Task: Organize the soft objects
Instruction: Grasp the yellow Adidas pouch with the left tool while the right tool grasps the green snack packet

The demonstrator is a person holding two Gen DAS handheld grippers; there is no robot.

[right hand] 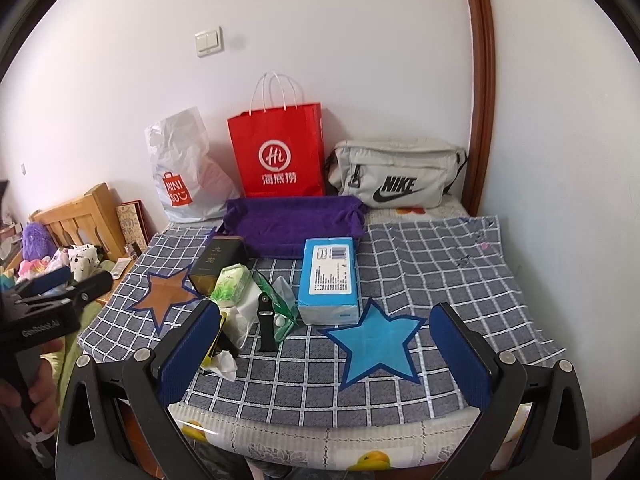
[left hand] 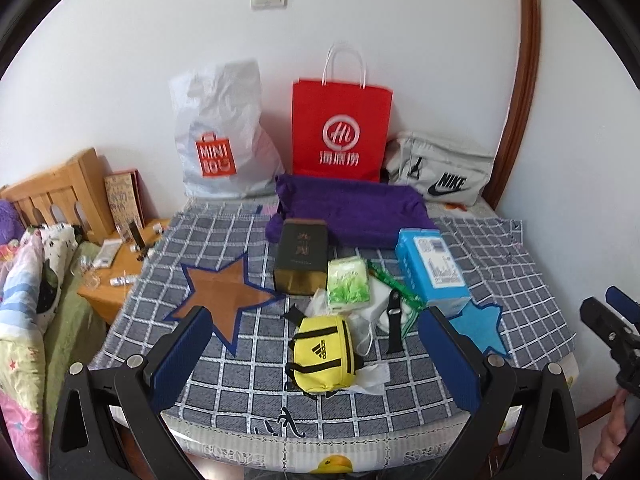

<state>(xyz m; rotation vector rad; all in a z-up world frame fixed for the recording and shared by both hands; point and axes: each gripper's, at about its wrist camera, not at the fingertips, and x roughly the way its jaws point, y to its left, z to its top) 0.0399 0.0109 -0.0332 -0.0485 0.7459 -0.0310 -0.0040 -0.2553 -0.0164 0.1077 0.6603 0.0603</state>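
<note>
One yellow pouch (left hand: 323,354) lies near the front edge of the checked bedspread (left hand: 520,280), long axis running front to back, logo face up. Behind it: one green tissue pack (left hand: 347,282), one blue box (left hand: 432,268), one dark box (left hand: 300,256), one black strap (left hand: 394,322). Left gripper (left hand: 320,364) and right gripper (right hand: 324,358): jaws spread wide, holding nothing.

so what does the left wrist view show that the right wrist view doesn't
Only the left wrist view shows the yellow pouch in full, between the open fingers of the left hand-held gripper. Only the right wrist view shows the whole blue star and the purple plush toy. Both show the red paper bag, grey waist bag, purple towel and blue tissue pack.
</note>
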